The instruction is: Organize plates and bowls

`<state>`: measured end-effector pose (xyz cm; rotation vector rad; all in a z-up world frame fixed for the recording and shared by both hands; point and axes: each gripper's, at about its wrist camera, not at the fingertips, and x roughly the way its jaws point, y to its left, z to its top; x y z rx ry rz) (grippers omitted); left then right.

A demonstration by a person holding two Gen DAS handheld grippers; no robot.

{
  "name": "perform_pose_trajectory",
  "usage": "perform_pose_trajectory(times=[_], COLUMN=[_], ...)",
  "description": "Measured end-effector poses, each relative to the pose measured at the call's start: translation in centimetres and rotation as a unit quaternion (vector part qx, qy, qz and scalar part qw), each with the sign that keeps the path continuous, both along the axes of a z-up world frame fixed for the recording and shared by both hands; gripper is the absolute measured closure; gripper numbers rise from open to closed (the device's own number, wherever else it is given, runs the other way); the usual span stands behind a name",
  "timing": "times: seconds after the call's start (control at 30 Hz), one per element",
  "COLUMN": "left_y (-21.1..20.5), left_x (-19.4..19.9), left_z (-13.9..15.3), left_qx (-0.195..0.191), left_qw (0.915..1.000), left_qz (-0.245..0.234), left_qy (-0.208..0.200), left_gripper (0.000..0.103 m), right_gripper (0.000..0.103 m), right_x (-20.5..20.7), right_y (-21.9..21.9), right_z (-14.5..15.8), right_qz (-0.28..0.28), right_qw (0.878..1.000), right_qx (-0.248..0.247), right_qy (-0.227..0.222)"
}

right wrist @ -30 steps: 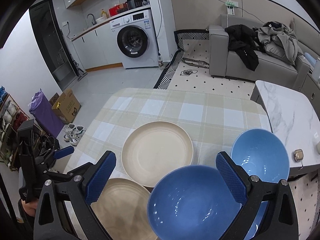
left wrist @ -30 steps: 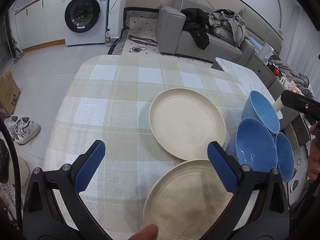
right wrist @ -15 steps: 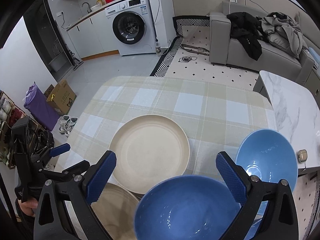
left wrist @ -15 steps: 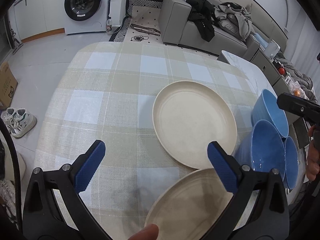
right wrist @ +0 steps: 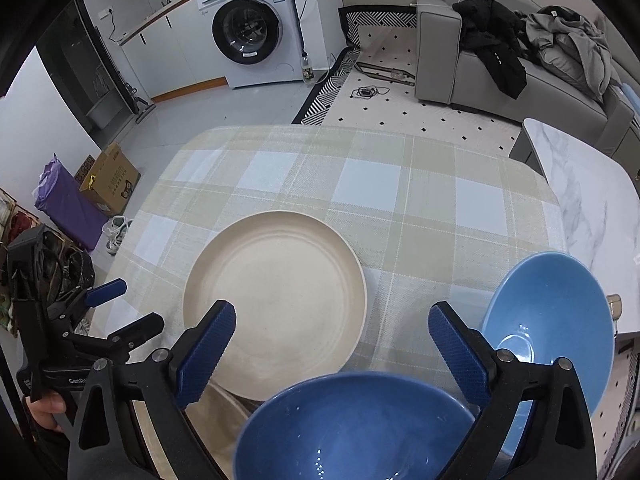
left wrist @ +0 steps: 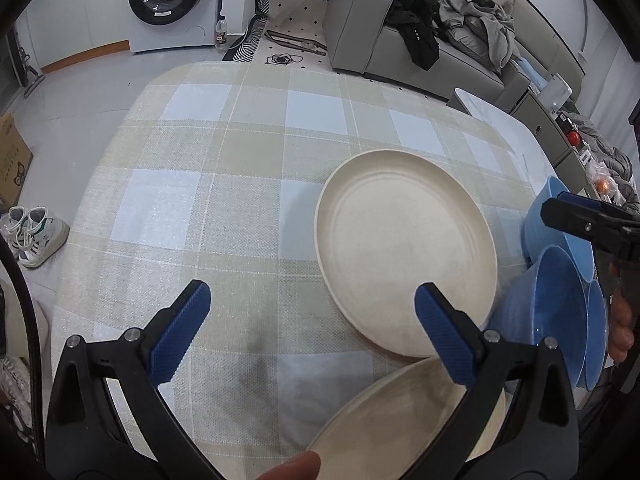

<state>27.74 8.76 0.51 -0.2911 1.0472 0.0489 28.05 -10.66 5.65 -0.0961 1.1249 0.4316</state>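
Observation:
Two cream plates lie on the checked tablecloth. The far plate is flat, and its near edge overlaps the near plate. Three blue bowls cluster at the table's right edge: a dark one, a lighter one, and a third bowl behind them. My left gripper hangs open left of the plates, holding nothing. My right gripper is open above the dark bowl, also holding nothing.
The tablecloth drops off at the left and far edges. A white marble side table adjoins the right. Beyond are a grey sofa with clothes and a washing machine. Shoes and a cardboard box sit on the floor.
Both grippers have moved forward and lower over the table, so the plates and bowls look larger and nearer. Both stay open and nothing has been picked up.

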Motion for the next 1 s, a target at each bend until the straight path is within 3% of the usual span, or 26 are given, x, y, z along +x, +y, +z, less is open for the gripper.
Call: perform_pose_trajectory(times=[0.23,0.4,1.0], left_y=[0.0,-0.2,-1.1], left_x=[1.1,1.8,2.8], left_z=[-1.4,-2.3,-4.7], left_qx=[-0.003,-0.002,-0.009], left_qw=[0.9999,0.9997,0.9987], left_qz=[-0.004,-0.011,-0.033], left_qy=[0.011,0.020,0.038], left_gripper=[0.002,0.016,0.041], right_gripper=[0.007,0.011,0.031], right_x=[1.0,1.9,3.3], right_y=[0.2,0.2,1.4], right_z=[-1.9,-3.1,-6.8], right_qz=[0.004,0.006,0.035], right_qw=[1.000,0.999,0.995], right_qx=[-0.015,-0.025,-0.062], right_qy=[0.019,0.033,0.067])
